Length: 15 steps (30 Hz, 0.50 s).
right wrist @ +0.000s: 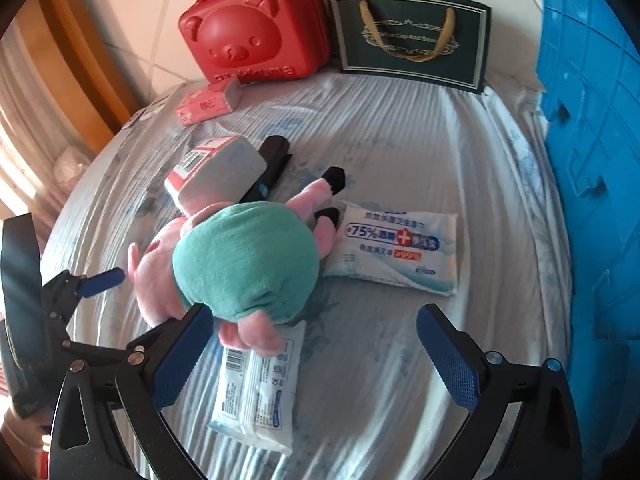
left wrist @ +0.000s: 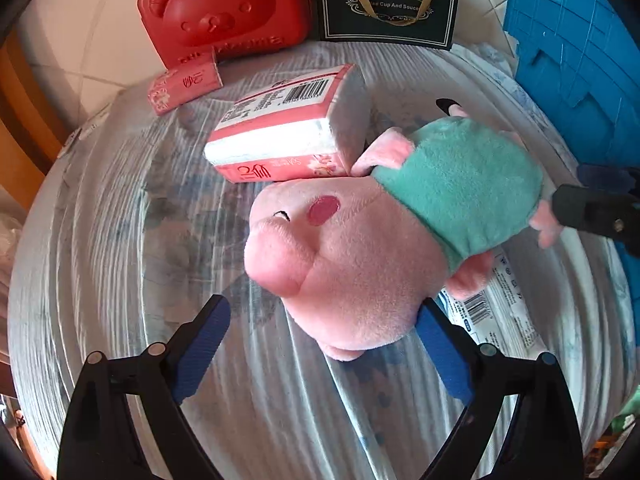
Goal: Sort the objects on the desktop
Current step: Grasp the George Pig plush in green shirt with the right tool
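A pink plush pig (right wrist: 244, 264) in a teal dress lies on its side in the middle of the striped cloth-covered table (right wrist: 400, 144). The left gripper (left wrist: 324, 344) stands with its jaws wide apart on either side of the pig's head, the pads seemingly not pressing it. The right gripper (right wrist: 312, 352) hangs near the pig's rear, jaws apart and empty. A pink tissue pack (left wrist: 280, 136) leans just beyond the pig's head. One wipes packet (right wrist: 396, 248) lies right of the pig; another (right wrist: 260, 384) lies partly beneath it. At the far edge stand a red bear case (right wrist: 256, 36) and a dark gift bag (right wrist: 412, 36), with a small pink packet (right wrist: 208, 104) nearby. A blue crate (right wrist: 592, 200) fills the right side.
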Each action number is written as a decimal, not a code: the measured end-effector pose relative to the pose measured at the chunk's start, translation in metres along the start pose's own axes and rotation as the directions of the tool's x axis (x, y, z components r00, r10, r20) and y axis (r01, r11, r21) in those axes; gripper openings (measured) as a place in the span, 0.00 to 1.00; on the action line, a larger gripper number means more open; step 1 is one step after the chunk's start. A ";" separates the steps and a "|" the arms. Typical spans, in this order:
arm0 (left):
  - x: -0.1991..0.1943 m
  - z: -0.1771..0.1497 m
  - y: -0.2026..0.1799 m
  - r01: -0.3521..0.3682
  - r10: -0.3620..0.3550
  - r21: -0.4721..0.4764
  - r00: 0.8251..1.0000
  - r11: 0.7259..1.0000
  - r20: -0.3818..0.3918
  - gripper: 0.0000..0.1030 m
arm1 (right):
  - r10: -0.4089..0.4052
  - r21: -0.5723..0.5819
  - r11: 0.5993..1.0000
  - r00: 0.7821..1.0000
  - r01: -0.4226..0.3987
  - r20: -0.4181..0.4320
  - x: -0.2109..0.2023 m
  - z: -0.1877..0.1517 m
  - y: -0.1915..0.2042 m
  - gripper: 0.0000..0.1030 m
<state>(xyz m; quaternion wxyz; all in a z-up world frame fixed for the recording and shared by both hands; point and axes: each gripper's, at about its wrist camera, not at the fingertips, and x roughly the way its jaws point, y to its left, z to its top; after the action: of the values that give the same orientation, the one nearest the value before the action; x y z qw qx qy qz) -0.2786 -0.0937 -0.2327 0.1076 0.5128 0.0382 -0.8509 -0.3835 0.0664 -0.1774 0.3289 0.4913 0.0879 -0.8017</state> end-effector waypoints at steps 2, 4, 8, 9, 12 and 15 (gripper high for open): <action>-0.002 0.002 -0.003 0.004 -0.004 -0.003 1.000 1.000 0.011 0.92 | 0.002 -0.014 1.000 1.000 -0.002 -0.009 0.006 0.001 0.007 1.00; 0.001 0.004 -0.008 -0.002 0.002 -0.006 1.000 1.000 0.007 0.92 | 0.023 -0.024 0.999 1.000 -0.023 -0.011 0.011 0.005 0.012 1.00; 0.017 0.005 -0.010 0.037 -0.039 -0.065 0.999 0.997 -0.031 0.92 | 0.015 -0.068 0.998 1.000 -0.014 0.005 0.026 0.013 0.019 1.00; 0.023 0.005 -0.009 0.051 -0.055 -0.086 0.997 0.995 -0.046 0.92 | 0.021 -0.070 0.997 1.000 -0.021 -0.001 0.030 0.015 0.020 1.00; 0.036 0.007 -0.010 0.055 -0.063 -0.114 0.995 0.992 -0.074 0.92 | 0.034 -0.079 0.996 0.999 -0.035 -0.018 0.043 0.017 0.021 1.00; 0.029 0.006 -0.011 0.084 -0.089 -0.103 0.995 0.991 -0.039 0.72 | 0.072 -0.082 0.994 0.997 -0.072 -0.009 0.045 0.017 0.024 0.77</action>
<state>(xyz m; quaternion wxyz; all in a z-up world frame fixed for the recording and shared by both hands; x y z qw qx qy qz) -0.2993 -0.0886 -0.2563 0.0955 0.5229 0.1059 -0.8404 -0.3943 0.0199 -0.2030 0.3772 0.4828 0.1042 -0.7834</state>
